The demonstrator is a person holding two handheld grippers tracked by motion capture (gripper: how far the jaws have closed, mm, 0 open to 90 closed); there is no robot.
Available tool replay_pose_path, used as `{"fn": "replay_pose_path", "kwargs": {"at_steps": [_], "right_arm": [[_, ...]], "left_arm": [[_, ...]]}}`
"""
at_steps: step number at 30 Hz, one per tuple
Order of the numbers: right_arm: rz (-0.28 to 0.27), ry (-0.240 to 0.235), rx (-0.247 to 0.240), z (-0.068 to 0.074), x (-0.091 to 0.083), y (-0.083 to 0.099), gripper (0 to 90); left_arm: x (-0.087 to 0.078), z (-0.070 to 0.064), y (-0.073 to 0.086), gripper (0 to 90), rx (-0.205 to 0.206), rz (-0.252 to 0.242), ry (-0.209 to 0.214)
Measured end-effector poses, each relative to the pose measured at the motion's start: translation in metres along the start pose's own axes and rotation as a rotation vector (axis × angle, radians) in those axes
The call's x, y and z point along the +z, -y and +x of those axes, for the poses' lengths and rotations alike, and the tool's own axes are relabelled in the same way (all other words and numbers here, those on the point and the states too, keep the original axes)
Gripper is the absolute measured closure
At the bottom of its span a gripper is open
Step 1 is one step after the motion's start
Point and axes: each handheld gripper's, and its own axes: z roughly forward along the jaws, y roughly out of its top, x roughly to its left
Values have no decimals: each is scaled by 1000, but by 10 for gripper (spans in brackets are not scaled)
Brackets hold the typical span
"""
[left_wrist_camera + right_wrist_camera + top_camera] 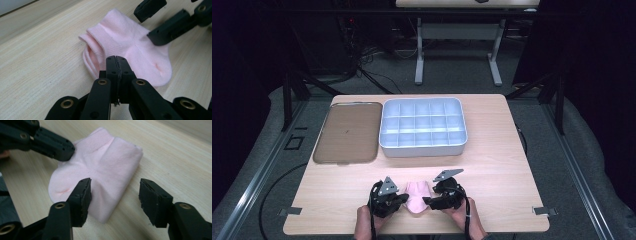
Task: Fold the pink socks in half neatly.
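Left claw (pixel 116 62) pinched on pink sock (pixel 140 47); right claw (pixel 115 195) agape.

The left gripper (pixel 116 62) has its jaws pressed together at the near edge of the pink sock (pixel 130 47); the right gripper (pixel 156 21) hovers open beyond, over the table (pixel 37 62).

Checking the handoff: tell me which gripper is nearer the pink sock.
Left. The left gripper has its jaws shut on the edge of the pink sock. The right gripper hangs open, one jaw over the sock and one beside it.
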Motion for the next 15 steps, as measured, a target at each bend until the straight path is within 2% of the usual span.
{"fn": "replay_pose_path", "kwargs": {"at_steps": [4, 7, 11, 12, 15], "right_arm": [[-9, -22, 56, -9, -7, 0, 473], [-6, -55, 102, -14, -6, 0, 501], [40, -65, 95, -11, 0, 1, 588], [37, -65, 84, -11, 1, 2, 618], [40, -60, 99, -9, 3, 2, 750]], "left_arm": [[0, 1, 2, 895, -4, -14, 5], [0, 1, 3, 895, -9, -18, 9], [0, 2, 3, 894, -6, -18, 9], [0, 2, 3, 894, -9, -19, 8], [0, 1, 3, 894, -15, -24, 6]]}}
